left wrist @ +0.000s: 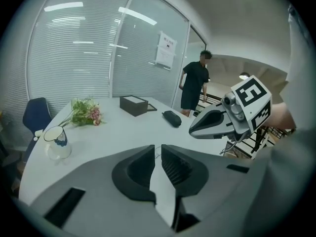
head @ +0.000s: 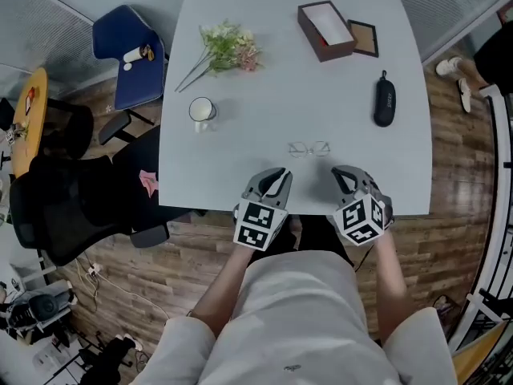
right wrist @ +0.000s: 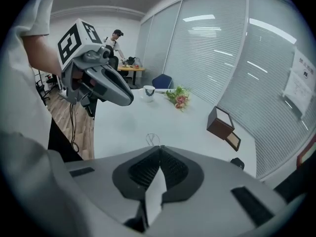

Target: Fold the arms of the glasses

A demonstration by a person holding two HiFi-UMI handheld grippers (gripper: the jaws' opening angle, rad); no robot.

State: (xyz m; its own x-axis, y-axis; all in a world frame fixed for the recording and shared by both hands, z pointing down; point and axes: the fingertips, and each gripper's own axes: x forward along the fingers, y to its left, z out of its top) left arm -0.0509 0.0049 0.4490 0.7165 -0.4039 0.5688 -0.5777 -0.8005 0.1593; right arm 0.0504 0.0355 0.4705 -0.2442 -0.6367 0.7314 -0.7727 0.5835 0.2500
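The thin wire-framed glasses (head: pixel 309 147) lie with arms spread on the white table (head: pixel 240 175), close to its front edge. In the right gripper view the glasses (right wrist: pixel 152 138) show just beyond the jaws. My left gripper (head: pixel 280 175) hovers over the table's front edge, a little left of the glasses and clear of them; its jaws stand a narrow slit apart with nothing between them. My right gripper (head: pixel 338 172) hovers to the glasses' right, jaws pressed together and empty. Neither gripper touches the glasses.
A black glasses case (head: pixel 385 99) lies at the right. At the back stand a brown box (head: pixel 326 29) and its lid (head: pixel 364 38). Flowers (head: pixel 227 46) and a white mug (head: pixel 201 111) are at the left. Office chairs (head: pixel 128 54) stand left of the table.
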